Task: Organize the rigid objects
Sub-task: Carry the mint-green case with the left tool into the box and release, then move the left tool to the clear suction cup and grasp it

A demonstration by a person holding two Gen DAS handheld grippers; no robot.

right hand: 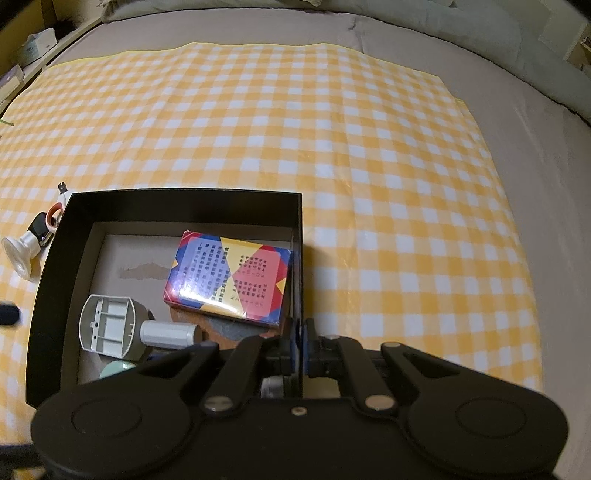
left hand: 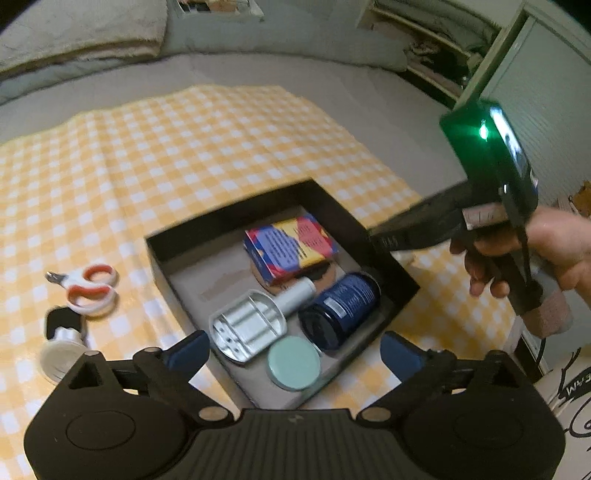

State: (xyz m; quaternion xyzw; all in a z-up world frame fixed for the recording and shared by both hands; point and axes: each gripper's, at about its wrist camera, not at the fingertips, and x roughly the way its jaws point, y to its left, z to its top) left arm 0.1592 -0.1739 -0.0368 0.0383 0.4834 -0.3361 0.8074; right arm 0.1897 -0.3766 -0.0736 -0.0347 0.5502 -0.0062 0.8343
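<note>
An open black box sits on a yellow checked cloth. Inside lie a colourful card box, a silver ribbed tray, a white cylinder, a dark blue jar and a teal round tin. My left gripper hangs open above the box's near end with nothing between its blue pads. My right gripper is shut on the box's right wall, held by a hand.
Left of the box, on the cloth, lie red-and-white clippers and a black-and-white suction-cup piece. The cloth covers a grey bed. Folded bedding lies at the back, shelves at the far right.
</note>
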